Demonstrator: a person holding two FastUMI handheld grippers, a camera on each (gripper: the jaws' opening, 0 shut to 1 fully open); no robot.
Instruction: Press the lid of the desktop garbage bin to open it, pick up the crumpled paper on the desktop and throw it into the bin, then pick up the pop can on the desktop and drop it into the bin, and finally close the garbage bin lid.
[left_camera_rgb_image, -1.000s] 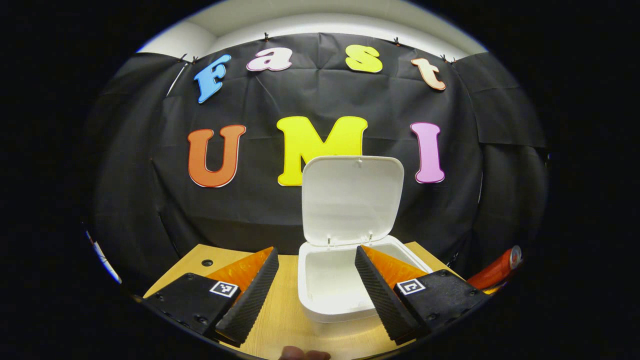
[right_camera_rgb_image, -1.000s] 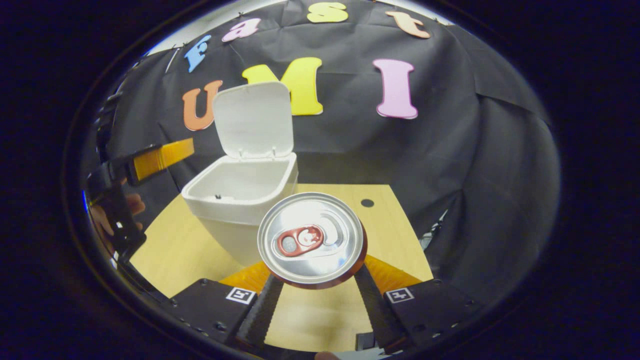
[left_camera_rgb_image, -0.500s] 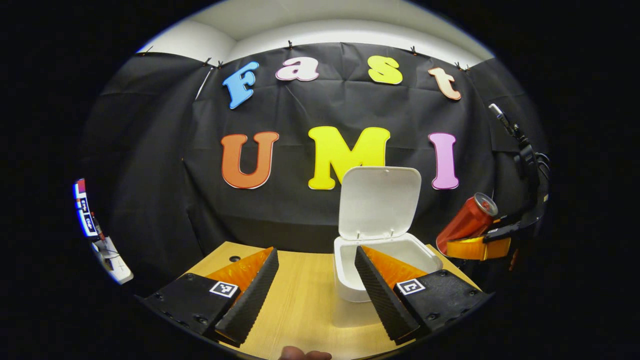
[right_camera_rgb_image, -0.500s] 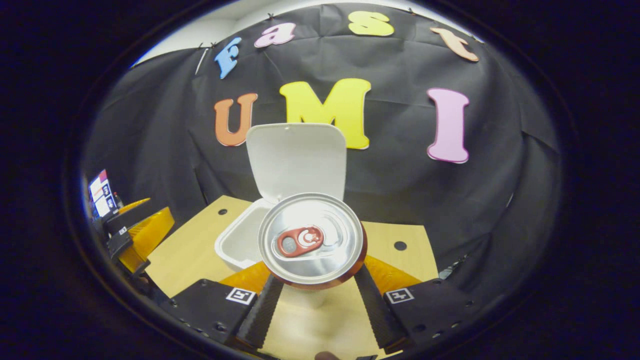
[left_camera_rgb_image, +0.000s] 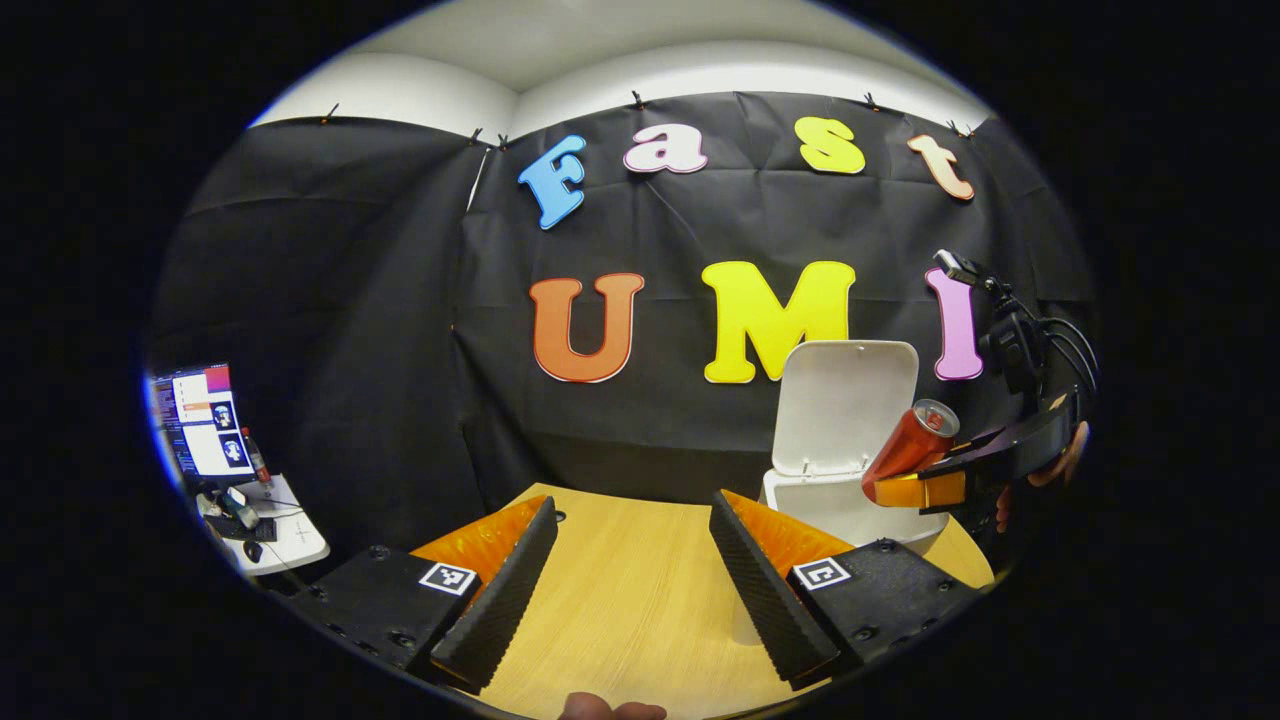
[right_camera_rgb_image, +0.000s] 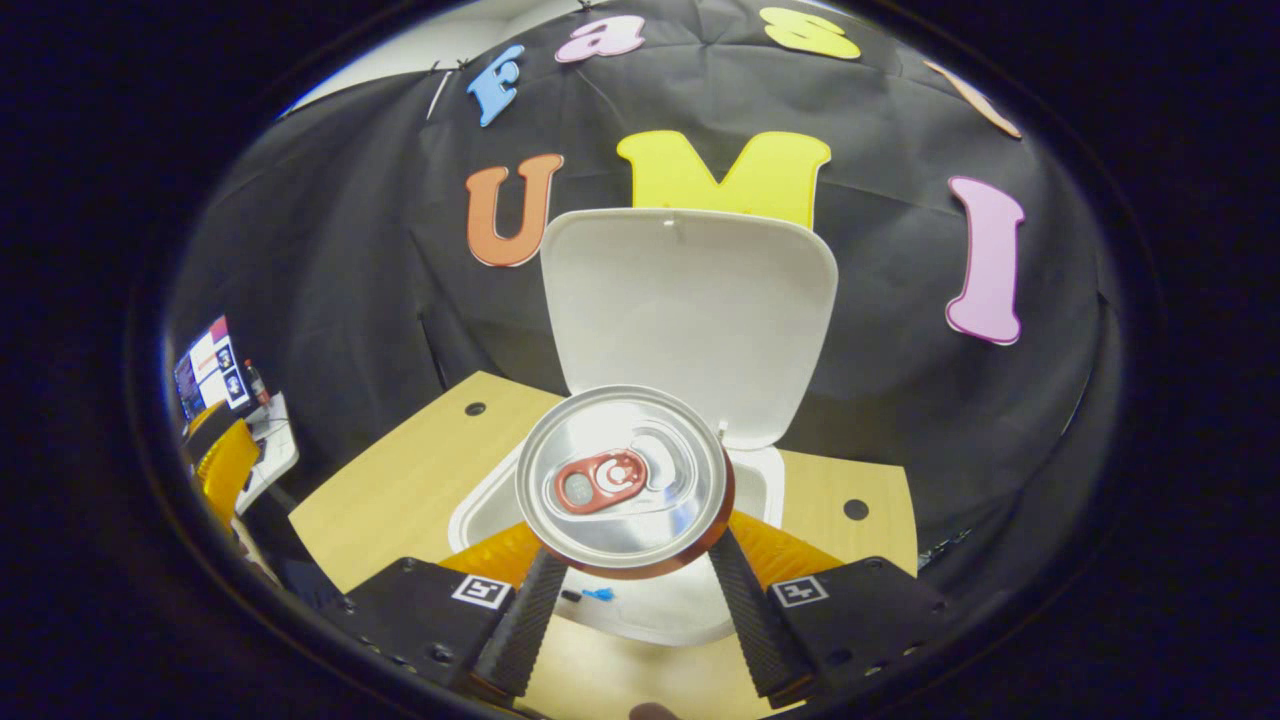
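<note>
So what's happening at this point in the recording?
A person works a gripper in each hand at a wooden desk. The right gripper is shut on a red pop can, held over the open white bin with its lid standing up. The left gripper is open, holds nothing and is off to the side of the bin. The can has not been dropped yet.

The left gripper (left_camera_rgb_image: 630, 560) sits at the bottom of the left gripper view, fingers spread wide with nothing between them. The right gripper (right_camera_rgb_image: 628, 590), bottom centre of the right gripper view, clamps the pop can (right_camera_rgb_image: 622, 480) from both sides
</note>
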